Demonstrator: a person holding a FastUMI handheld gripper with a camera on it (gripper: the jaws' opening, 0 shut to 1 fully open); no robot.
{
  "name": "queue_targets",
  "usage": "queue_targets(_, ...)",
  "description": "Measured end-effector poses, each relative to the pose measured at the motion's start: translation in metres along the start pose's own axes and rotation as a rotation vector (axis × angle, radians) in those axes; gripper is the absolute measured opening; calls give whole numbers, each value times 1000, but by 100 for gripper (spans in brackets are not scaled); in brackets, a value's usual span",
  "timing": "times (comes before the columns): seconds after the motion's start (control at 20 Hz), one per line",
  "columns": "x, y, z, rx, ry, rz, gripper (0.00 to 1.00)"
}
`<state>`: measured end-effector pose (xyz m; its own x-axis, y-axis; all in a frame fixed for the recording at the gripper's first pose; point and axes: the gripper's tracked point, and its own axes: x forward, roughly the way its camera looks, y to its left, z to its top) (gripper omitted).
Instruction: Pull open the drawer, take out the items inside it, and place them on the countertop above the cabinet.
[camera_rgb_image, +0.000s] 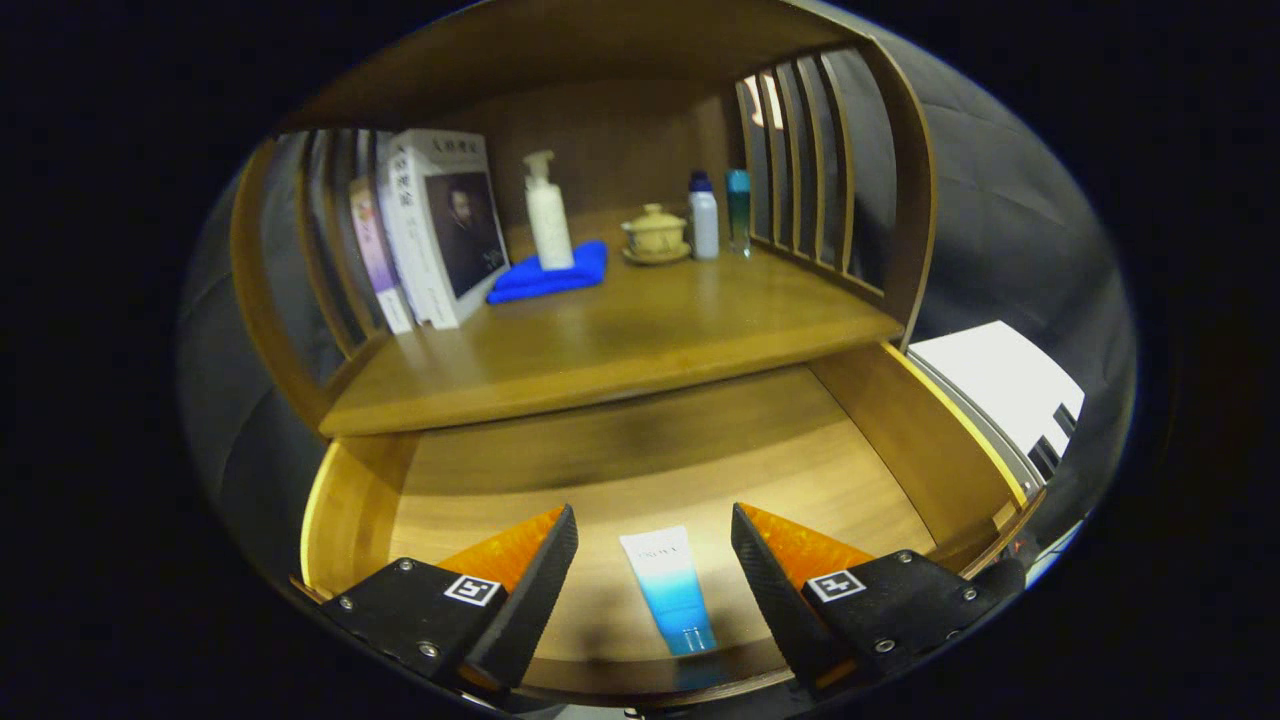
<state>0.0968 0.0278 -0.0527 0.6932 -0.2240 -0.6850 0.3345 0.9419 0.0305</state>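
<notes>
Drawer (660, 470) pulled open, lower centre. Gripper (655, 540) at bottom centre, jaws apart, gripping nothing. Tube (670, 590) flat on drawer floor between fingers. Countertop (620, 350) above, mid-frame.

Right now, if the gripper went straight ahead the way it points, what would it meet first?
Probably the blue-and-white tube lying on the open drawer's floor, between the open gripper's fingers; depth is uncertain.
</notes>
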Motion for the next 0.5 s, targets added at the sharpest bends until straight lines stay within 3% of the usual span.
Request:
queue_targets(0.2, 21, -1, -34, -20, 183, -38, 95)
queue_targets(0.5, 36, 11, -79, 7, 389, -26, 95)
